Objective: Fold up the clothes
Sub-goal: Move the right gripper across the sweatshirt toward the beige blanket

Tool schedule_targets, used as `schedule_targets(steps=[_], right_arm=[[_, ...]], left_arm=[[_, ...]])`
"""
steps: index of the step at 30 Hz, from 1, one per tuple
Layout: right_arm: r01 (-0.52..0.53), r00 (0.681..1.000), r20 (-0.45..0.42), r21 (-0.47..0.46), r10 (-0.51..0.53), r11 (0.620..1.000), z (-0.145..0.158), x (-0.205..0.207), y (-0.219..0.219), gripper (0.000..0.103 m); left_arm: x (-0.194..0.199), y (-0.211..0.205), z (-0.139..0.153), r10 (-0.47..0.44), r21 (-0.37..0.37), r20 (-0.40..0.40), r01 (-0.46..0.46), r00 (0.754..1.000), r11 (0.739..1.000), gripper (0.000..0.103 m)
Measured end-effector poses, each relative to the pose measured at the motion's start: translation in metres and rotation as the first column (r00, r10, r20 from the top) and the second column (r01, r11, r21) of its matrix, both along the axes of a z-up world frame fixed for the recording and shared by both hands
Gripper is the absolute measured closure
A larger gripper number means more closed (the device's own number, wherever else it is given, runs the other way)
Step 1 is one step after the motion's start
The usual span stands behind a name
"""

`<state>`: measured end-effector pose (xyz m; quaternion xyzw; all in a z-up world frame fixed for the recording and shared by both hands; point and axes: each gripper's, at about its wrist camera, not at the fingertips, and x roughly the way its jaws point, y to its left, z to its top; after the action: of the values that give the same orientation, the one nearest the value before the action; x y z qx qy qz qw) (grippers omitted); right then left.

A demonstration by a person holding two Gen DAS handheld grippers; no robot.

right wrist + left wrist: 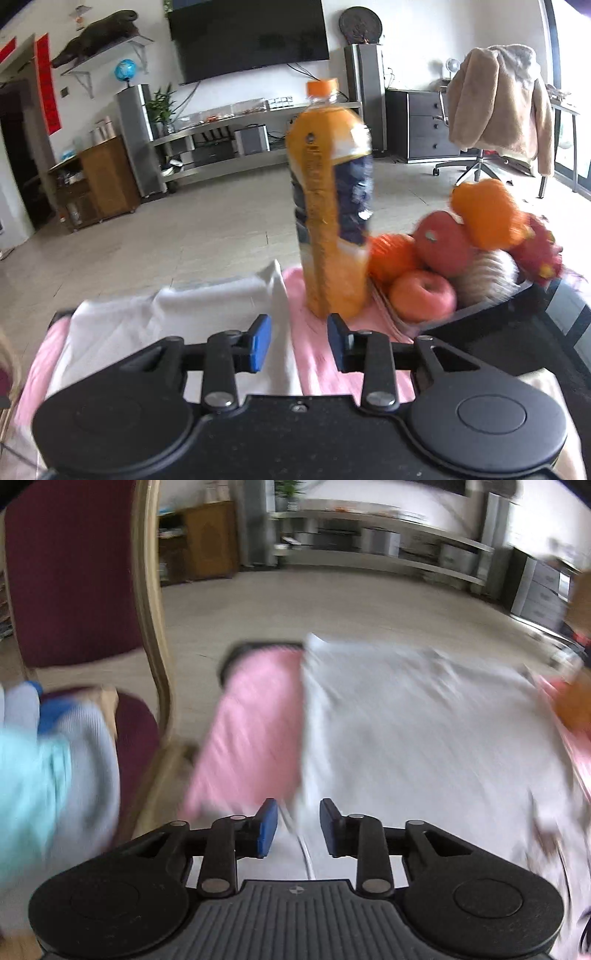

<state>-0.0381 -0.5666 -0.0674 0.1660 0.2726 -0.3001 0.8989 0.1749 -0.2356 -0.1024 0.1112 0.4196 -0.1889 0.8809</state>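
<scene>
Right now the white garment (424, 738) lies spread flat on the pink cloth (255, 723) that covers the table, and it reaches away from me toward the far table edge. In my left view its left border runs nearly straight ahead, starting just in front of my left gripper (298, 825) and ending in a corner at the far side. A bare pink strip shows to the left of that border. My left fingers stand apart with nothing between them, and the near hem and a thin white seam lie right under the gap.

My right gripper (299, 341) is also spread and empty. From there the garment (177, 314) sits ahead and to the left, its far right corner poking up beside the juice bottle (332, 206). Past the bottle a dark tray (517, 314) holds fruit (439, 251), close to the cloth's right side.

I judge the left hand is nearer the fabric. Whether it lies unfolded or already folded once, I cannot tell through the blur.

Off to my left, other clothes (48, 768) are heaped on a chair (74, 572).
</scene>
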Motion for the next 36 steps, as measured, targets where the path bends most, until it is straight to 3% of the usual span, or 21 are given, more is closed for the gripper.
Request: schedule_targets(steps=[3, 6, 13, 15, 18, 24, 27, 29, 32, 36], right_arm=[[-0.028, 0.999, -0.046, 0.054, 0.030, 0.998, -0.012, -0.030, 0.017, 0.069], [-0.048, 0.995, -0.078, 0.125, 0.058, 0.991, -0.031, -0.052, 0.032, 0.068], [-0.103, 0.982, -0.126, 0.283, 0.144, 0.954, -0.084, -0.057, 0.069, 0.070], [-0.179, 0.961, -0.155, 0.287, 0.230, 0.941, -0.093, -0.049, 0.086, 0.078], [-0.248, 0.936, -0.170, 0.302, 0.308, 0.921, -0.104, -0.037, 0.099, 0.079], [-0.302, 0.882, -0.252, 0.347, 0.399, 0.888, -0.123, -0.034, 0.114, 0.078], [-0.297, 0.860, -0.303, 0.354, 0.409, 0.887, -0.121, -0.053, 0.114, 0.080], [-0.270, 0.885, -0.265, 0.378, 0.382, 0.886, -0.115, -0.071, 0.106, 0.080], [-0.228, 0.933, -0.172, 0.401, 0.317, 0.887, -0.102, -0.096, 0.090, 0.075], [-0.094, 0.990, -0.056, 0.412, 0.128, 0.906, -0.090, -0.122, 0.053, 0.070]], left_arm=[[-0.050, 0.009, -0.017, -0.055, 0.034, -0.028, 0.056, 0.998, 0.998, 0.074], [-0.078, 0.015, -0.026, -0.063, 0.038, -0.007, 0.063, 0.998, 0.997, 0.073], [-0.081, 0.017, -0.046, -0.035, 0.040, -0.028, 0.036, 0.999, 0.999, 0.072], [-0.082, 0.018, -0.051, -0.027, 0.041, -0.034, 0.029, 0.999, 0.999, 0.073], [-0.083, 0.018, -0.060, -0.015, 0.042, -0.043, 0.017, 0.999, 0.999, 0.073], [-0.092, 0.022, -0.067, -0.021, 0.081, -0.066, 0.026, 0.998, 0.996, 0.071], [-0.100, 0.030, -0.065, -0.025, 0.113, -0.092, 0.035, 0.995, 0.993, 0.071], [-0.107, 0.038, -0.061, -0.025, 0.112, -0.087, 0.035, 0.996, 0.993, 0.072], [-0.111, 0.044, -0.049, -0.028, 0.034, -0.059, 0.030, 0.998, 0.999, 0.071], [-0.110, 0.040, -0.040, -0.022, -0.015, -0.005, 0.022, 1.000, 1.000, 0.066]])
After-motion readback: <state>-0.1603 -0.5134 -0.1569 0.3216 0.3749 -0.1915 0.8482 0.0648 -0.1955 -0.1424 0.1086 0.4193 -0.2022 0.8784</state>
